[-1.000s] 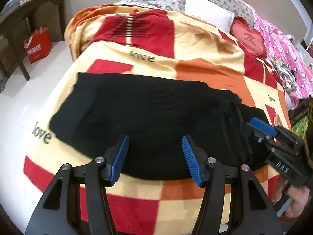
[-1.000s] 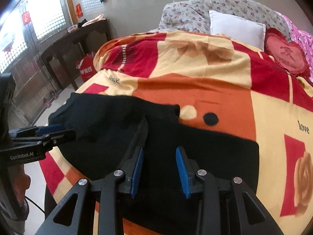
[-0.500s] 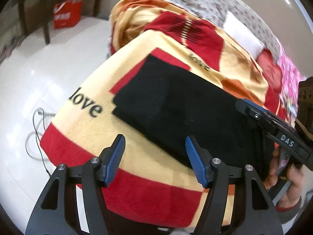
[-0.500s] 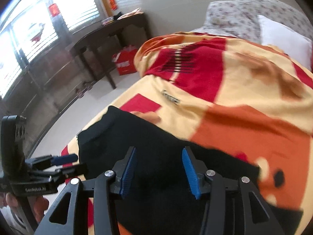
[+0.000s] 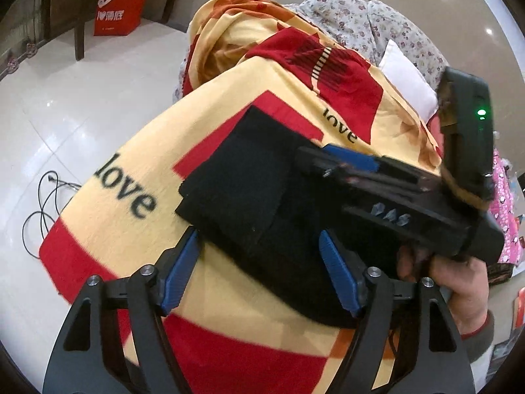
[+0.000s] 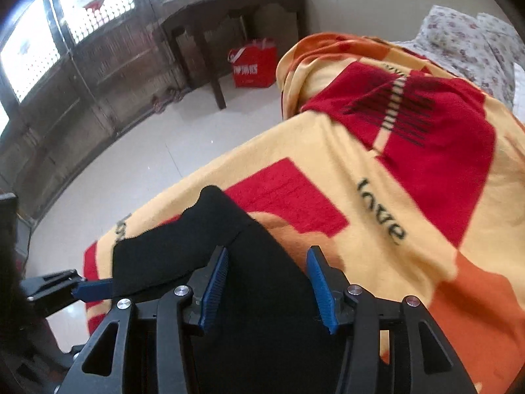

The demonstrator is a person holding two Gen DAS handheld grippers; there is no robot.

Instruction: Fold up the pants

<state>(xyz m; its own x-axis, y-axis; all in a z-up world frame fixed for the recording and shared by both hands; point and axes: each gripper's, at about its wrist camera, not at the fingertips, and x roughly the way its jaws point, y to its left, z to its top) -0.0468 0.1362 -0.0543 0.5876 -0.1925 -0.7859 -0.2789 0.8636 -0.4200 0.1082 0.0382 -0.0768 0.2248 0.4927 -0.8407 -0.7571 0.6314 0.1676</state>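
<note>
Black pants (image 5: 249,193) lie folded lengthwise on a red, yellow and orange blanket (image 5: 137,151) over the bed. My left gripper (image 5: 262,272) is open and empty, just above the near edge of the pants by their leg end. My right gripper (image 6: 267,292) is open and empty, over the black cloth (image 6: 210,243) close to the leg ends. The right gripper also shows from the side in the left wrist view (image 5: 341,161), hovering over the pants. The left gripper's blue fingertip (image 6: 95,289) shows at the lower left in the right wrist view, beside the cloth edge.
The blanket's edge hangs over a white tiled floor (image 5: 82,105) with a black cable (image 5: 42,203). A red shopping bag (image 6: 254,65) stands under a dark wooden table (image 6: 229,10). A white pillow (image 5: 407,82) lies at the head of the bed.
Both grippers have swung left along the pants toward the leg ends and come closer together. The right gripper's jaws have opened wider. The pants have not moved.
</note>
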